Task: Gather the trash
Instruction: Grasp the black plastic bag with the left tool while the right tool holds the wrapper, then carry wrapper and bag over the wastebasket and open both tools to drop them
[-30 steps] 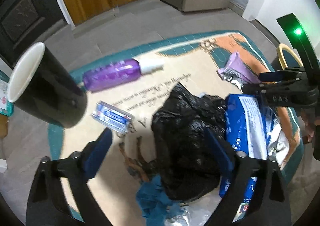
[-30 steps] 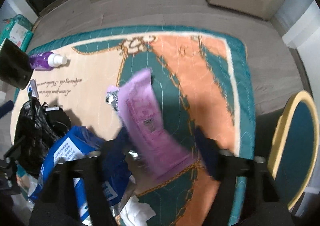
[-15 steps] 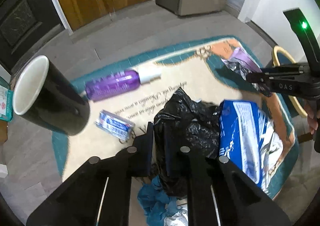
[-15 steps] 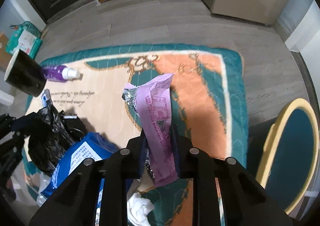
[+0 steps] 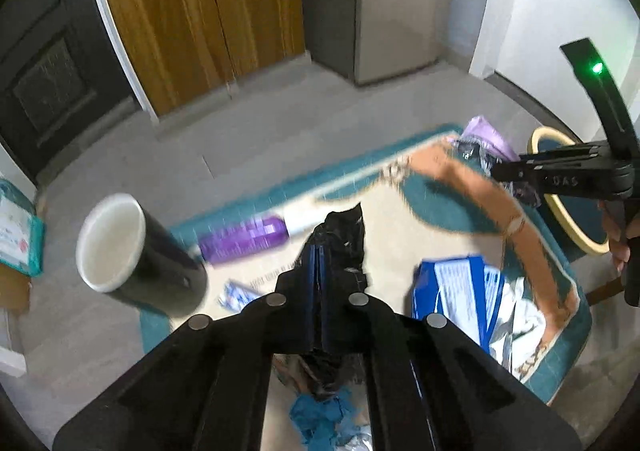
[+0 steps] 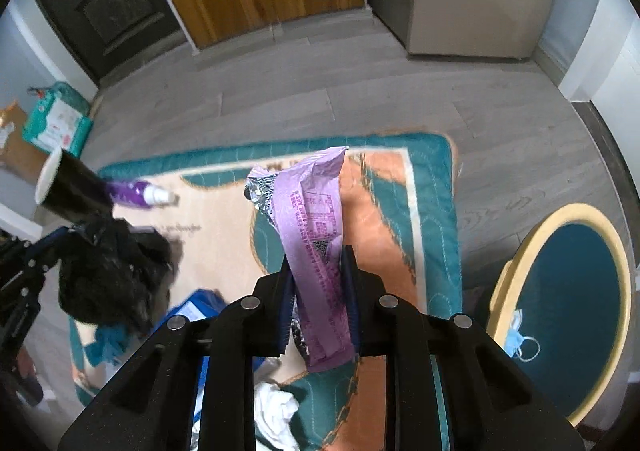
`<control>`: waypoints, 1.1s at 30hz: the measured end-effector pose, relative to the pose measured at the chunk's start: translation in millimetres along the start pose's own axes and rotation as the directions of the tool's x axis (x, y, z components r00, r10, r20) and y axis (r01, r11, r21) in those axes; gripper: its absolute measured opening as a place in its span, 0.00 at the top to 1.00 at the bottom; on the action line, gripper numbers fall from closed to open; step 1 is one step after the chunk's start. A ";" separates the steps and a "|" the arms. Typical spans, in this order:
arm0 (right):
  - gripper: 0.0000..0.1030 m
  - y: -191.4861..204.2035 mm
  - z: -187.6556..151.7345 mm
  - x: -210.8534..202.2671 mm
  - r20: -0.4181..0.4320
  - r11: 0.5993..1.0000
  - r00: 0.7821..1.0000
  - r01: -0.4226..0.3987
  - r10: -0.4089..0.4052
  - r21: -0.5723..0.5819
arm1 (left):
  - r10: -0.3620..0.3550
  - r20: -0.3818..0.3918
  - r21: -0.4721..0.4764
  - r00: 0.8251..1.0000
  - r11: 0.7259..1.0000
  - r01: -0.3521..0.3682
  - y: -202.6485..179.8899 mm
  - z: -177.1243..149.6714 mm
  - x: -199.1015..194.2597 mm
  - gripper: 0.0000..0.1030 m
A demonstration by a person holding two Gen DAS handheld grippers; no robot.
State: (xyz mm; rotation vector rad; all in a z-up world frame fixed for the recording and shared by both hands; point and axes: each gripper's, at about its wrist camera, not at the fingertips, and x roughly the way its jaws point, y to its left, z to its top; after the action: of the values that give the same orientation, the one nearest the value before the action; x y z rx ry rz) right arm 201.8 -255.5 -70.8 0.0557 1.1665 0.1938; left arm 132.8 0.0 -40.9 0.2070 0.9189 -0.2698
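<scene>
Both tongs have just closed: the left tongs [image 5: 318, 271] pinch the crumpled black plastic bag [image 5: 340, 235], the right tongs [image 6: 318, 291] grip the long purple foil wrapper [image 6: 316, 227], both now lifted off the patterned rug [image 6: 400, 187], ready for bagging.

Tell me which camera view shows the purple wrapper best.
The right wrist view. There the purple wrapper fills the centre, clamped in the right tongs, printed side readable and its foil end showing. The left wrist view catches only a small, blurred part of it at the right edge, behind those tongs.
</scene>
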 end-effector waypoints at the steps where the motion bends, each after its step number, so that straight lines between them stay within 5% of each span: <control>1: 0.77 -2.5 1.5 -3.1 0.006 1.000 1.000 -0.004 0.004 0.007 | 0.010 0.017 0.012 1.000 1.000 -0.011 -1.4 3.2 -4.1 0.99; 12: 0.77 -24.4 5.9 -30.4 0.070 0.999 0.997 -0.030 0.027 0.044 | 0.009 0.117 0.020 0.993 1.000 -0.012 -15.3 31.7 -35.0 0.99; 33: 0.77 -137.4 -26.5 -91.8 0.159 0.984 0.987 -0.010 -0.019 0.179 | -0.082 0.172 0.161 0.982 0.985 0.054 -131.9 70.3 -27.1 0.99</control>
State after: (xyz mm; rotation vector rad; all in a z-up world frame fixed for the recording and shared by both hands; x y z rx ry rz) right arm 159.6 -408.5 -17.7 0.2239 1.0213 0.0775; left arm 128.4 -141.4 14.3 0.2909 0.7281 -0.4181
